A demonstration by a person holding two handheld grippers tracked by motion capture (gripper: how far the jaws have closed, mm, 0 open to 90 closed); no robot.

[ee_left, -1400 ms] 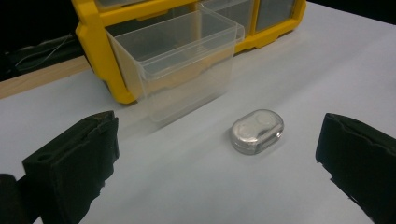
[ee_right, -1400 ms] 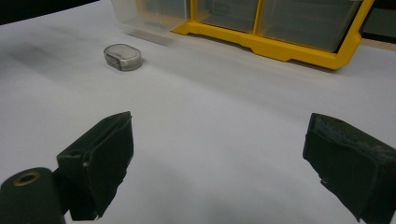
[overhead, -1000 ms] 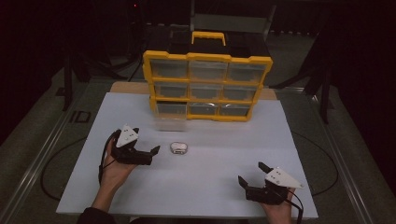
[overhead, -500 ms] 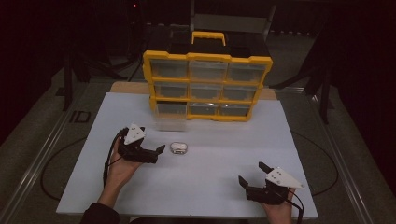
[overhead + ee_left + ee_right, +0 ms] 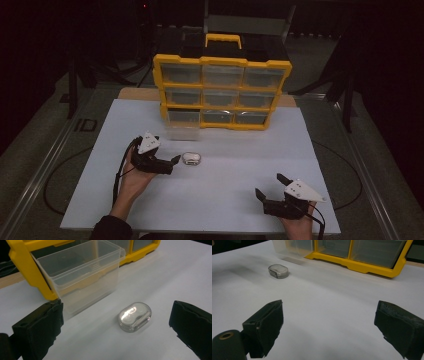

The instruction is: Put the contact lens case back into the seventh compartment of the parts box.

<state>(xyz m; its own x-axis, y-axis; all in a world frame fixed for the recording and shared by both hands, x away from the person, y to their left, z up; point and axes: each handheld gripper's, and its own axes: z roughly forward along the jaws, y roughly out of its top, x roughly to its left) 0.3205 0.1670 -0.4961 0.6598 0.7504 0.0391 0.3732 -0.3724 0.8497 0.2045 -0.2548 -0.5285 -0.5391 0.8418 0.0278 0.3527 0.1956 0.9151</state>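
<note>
We find the small clear case (image 5: pixel 135 317) lying flat on the white worktop (image 5: pixel 230 200), just in front of the pulled-out clear drawer (image 5: pixel 82 277) of the yellow organiser (image 5: pixel 222 90). The left claw (image 5: pixel 175 161) stands open just beside the case, not touching it. The right claw (image 5: pixel 269 186) is open and empty, well apart from the case.
</note>
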